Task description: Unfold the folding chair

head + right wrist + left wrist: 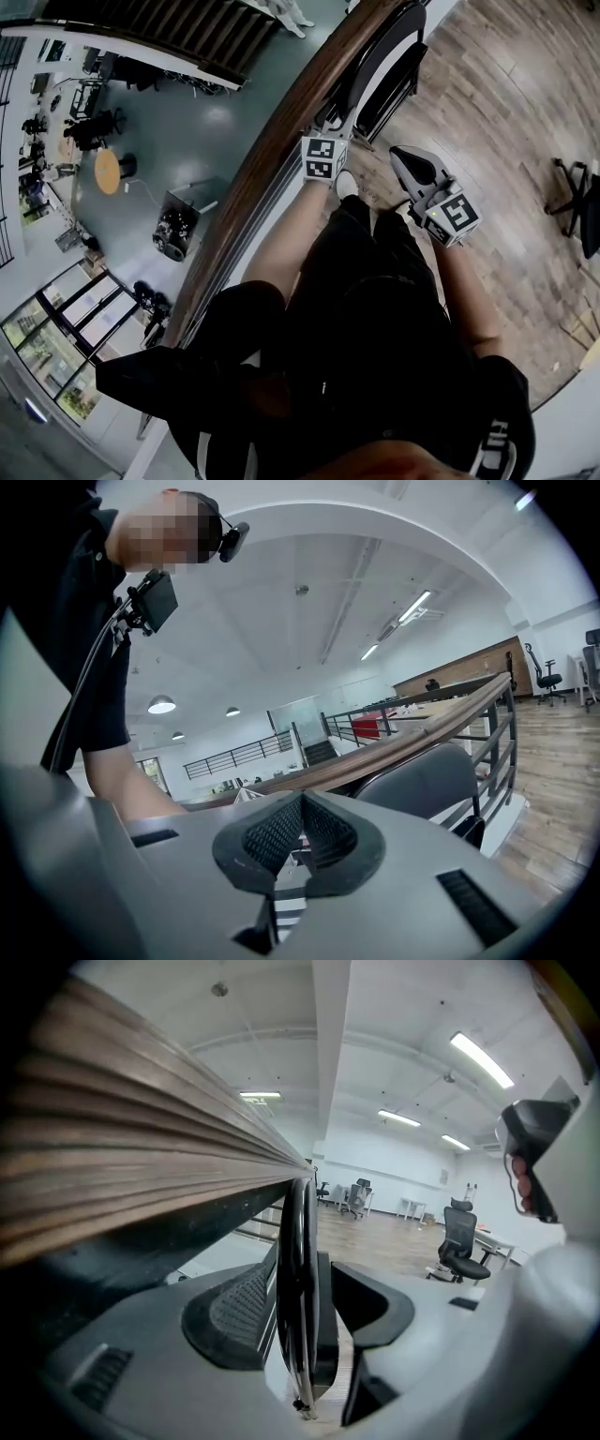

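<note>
Wooden railing (pixel 272 141) backs the folding chair (pixel 380 70), which leans folded against it. Nearer, the left gripper (pixel 302 1321) gapes astride its upright frame tube (pixel 298 1232), pads not pressing. The right gripper (pixel 302 829) is closed and empty.

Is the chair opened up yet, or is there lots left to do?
Nothing is done yet: the folding chair stands folded flat beside the railing. In hand: the left gripper has its jaws open around the chair's black frame tube, not clamped on it. The right gripper is shut and empty. Left to do: grip the frame, then probably swing the seat open.
</note>
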`<action>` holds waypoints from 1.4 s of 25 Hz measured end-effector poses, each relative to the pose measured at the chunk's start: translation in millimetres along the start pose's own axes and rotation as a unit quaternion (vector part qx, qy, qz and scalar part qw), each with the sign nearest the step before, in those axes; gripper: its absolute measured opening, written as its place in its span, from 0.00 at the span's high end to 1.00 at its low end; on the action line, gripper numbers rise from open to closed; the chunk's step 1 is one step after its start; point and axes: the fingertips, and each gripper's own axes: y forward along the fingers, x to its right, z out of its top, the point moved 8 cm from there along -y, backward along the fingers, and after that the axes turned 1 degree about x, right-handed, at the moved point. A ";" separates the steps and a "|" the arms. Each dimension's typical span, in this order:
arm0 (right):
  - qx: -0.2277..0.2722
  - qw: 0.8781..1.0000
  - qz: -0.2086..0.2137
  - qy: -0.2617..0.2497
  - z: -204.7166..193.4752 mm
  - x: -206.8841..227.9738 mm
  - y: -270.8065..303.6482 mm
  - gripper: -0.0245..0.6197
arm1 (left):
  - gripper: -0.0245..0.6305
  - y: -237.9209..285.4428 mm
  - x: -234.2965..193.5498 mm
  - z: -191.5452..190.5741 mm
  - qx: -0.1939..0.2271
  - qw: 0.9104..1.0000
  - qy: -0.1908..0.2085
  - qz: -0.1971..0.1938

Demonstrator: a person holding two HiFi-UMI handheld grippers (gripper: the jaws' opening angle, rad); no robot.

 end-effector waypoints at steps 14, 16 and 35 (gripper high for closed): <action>-0.009 0.999 -0.027 0.016 -10.6 1.1 -12.5 0.95 | 0.66 35.3 -12.2 6.4 -0.002 1.000 -0.006 -0.015; -0.001 0.999 -0.030 0.018 -13.1 3.7 -15.5 0.95 | 0.68 37.8 -10.3 5.9 0.000 1.000 -0.005 -0.030; 0.012 0.994 -0.081 0.071 -35.2 15.8 -49.2 0.95 | 0.81 31.1 36.0 6.0 0.000 0.998 0.012 -0.064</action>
